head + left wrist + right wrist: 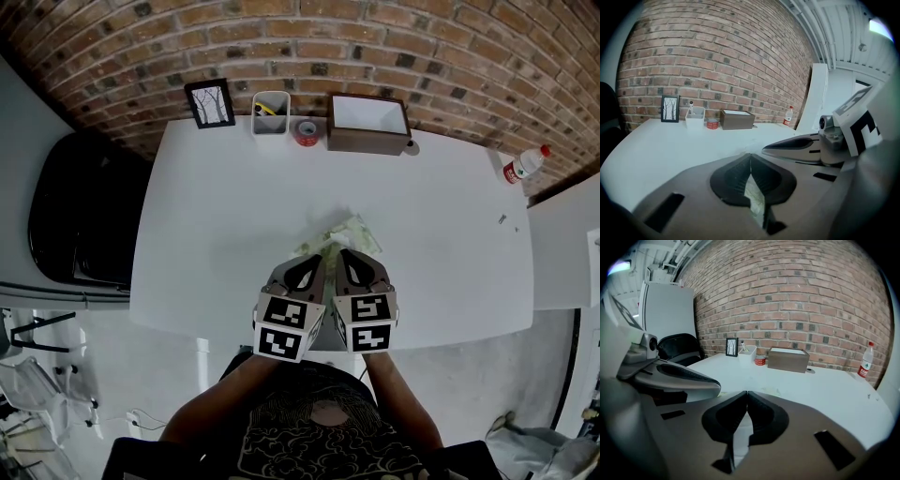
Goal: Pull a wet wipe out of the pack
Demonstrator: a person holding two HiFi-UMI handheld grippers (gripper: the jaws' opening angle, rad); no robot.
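The left gripper (317, 257) and right gripper (343, 255) sit side by side over the near middle of the white table (187, 234), tips pointing away from the person. The pale green wet wipe pack (349, 232) lies on the table just beyond the tips and is partly covered by them.

Along the far edge, by the brick wall (394, 47), stand a picture frame (210, 103), a white container (270, 113), a red tape roll (306, 132) and a brown box (368, 124), all well apart from the pack. A bottle (525, 165) stands far right on a side surface, and a black chair (75, 211) is at the left.

The head view hides the jaws under the marker cubes. The left gripper view shows its jaws closed tip to tip, pinching crinkled pale green material of the pack (754, 197). The right gripper view also shows jaws closed at the tips. A pale strip (740, 432) fills the slot behind them, and I cannot tell whether it is a wipe or the table.
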